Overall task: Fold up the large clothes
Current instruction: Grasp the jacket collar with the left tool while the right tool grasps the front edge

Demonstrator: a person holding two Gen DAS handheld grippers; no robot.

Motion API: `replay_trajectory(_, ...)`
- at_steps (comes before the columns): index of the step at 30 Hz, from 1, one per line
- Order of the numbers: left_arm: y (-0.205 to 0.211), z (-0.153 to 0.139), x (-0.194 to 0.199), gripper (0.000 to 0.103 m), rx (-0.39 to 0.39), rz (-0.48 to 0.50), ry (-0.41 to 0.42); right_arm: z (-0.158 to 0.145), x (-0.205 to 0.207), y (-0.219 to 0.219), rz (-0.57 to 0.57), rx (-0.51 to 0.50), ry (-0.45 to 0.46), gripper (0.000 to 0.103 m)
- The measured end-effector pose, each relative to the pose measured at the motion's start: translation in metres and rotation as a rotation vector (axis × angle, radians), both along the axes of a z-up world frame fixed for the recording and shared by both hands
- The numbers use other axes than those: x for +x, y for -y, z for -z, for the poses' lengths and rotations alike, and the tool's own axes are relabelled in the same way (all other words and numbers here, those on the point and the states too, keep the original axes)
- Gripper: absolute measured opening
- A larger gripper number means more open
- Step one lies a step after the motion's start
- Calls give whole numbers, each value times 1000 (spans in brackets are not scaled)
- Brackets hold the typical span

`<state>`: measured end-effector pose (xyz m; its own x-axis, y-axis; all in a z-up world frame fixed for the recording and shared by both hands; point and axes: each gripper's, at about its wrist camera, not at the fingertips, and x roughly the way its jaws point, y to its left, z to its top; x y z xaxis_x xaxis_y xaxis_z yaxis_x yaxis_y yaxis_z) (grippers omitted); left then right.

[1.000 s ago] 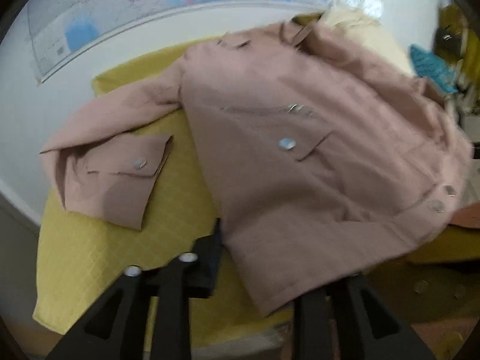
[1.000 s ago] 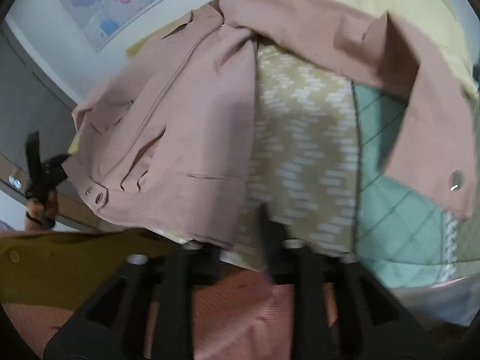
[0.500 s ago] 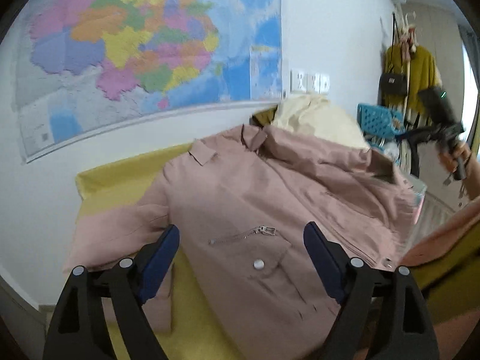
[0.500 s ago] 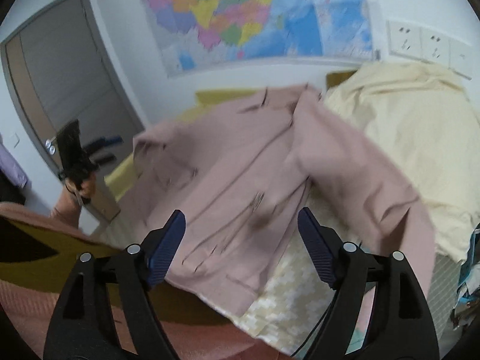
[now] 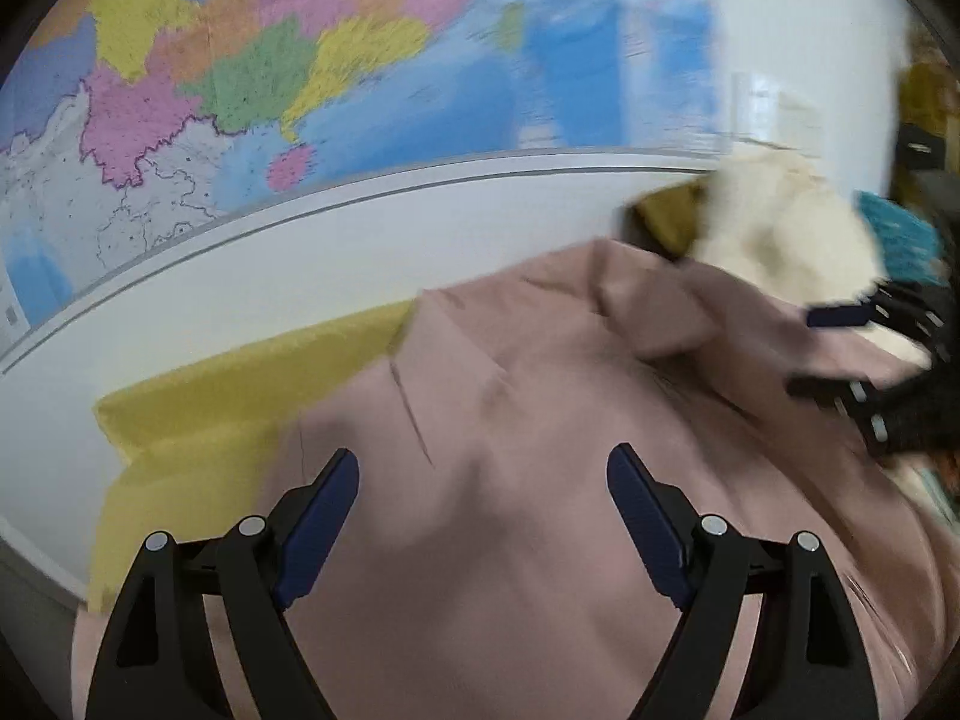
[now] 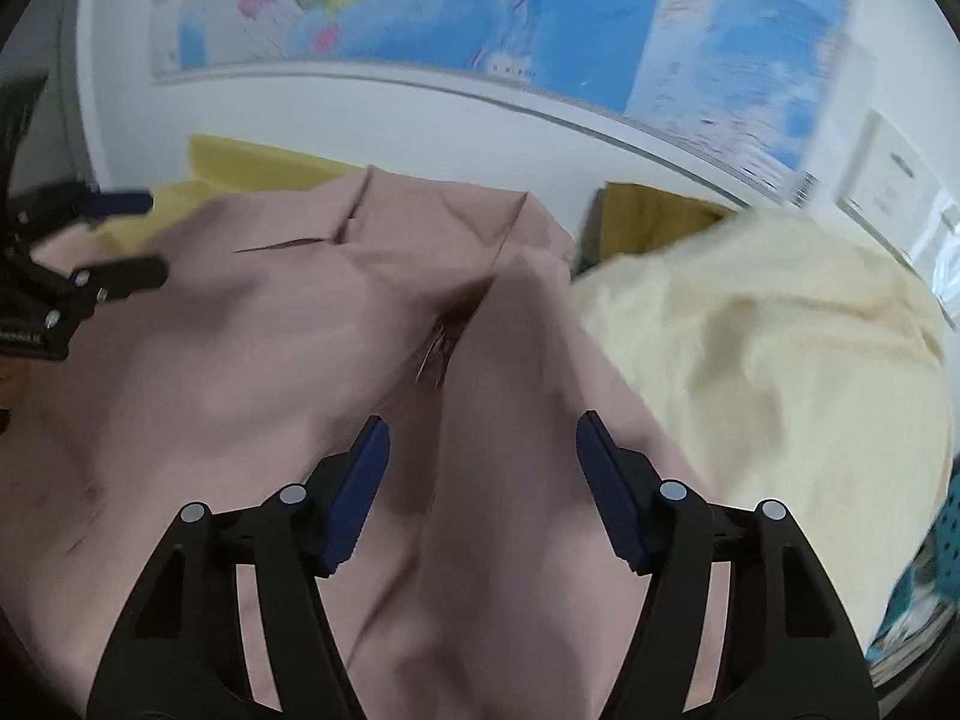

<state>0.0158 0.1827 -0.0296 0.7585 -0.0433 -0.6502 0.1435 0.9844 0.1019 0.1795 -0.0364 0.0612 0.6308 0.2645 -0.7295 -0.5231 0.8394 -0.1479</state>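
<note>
Both grippers have swung in from the hem toward the collar, so the coloured wall map now fills the top of each view. Spread over the yellow-covered table, the dusty-pink collared cotton jacket lies across the lower half. Only the right view shows the cream crumpled garment in full, at three o'clock; only the left view shows the teal basket at two o'clock. Jaws wide apart, the left gripper holds nothing above the cloth. Also empty, the right gripper is closing over the placket fold.
</note>
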Motion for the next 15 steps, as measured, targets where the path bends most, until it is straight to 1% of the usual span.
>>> replay_trajectory(1,0,6,20,82,19,-27,-12,7,12,-6,0,-10,-22,60)
replay_trajectory(2,0,11,34,82,29,-47,-27,12,19,-10,7,-25,-28,51)
replay_trajectory(3,0,20,52,81,46,-61,-47,20,31,-13,29,-61,-27,38)
replay_trajectory(4,0,26,62,77,63,-71,-57,26,39,-14,40,-90,-30,30)
replay_trajectory(5,1,33,74,73,84,-82,-77,28,45,-11,44,-93,-40,9)
replay_trajectory(6,1,43,88,57,99,-92,-108,27,49,-6,46,-77,-49,7)
replay_trajectory(7,0,48,96,37,98,-99,-133,22,52,2,52,-39,-53,6)
replay_trajectory(8,-2,52,103,29,93,-109,-153,11,55,15,71,13,-44,6)
replay_trajectory(9,-2,52,111,16,98,-123,-145,1,57,25,86,52,-29,5)
replay_trajectory(10,-3,47,113,14,102,-132,-114,-15,60,43,110,139,-22,5)
replay_trajectory(11,-3,43,115,13,100,-141,-86,-22,63,54,123,197,-23,5)
replay_trajectory(12,-5,35,118,12,90,-156,-53,-32,67,71,152,280,-9,5)
replay_trajectory(14,-8,28,122,9,67,-175,-25,-32,75,84,199,289,11,4)
replay_trajectory(15,-11,27,126,9,48,-185,-21,-22,83,89,219,302,-24,4)
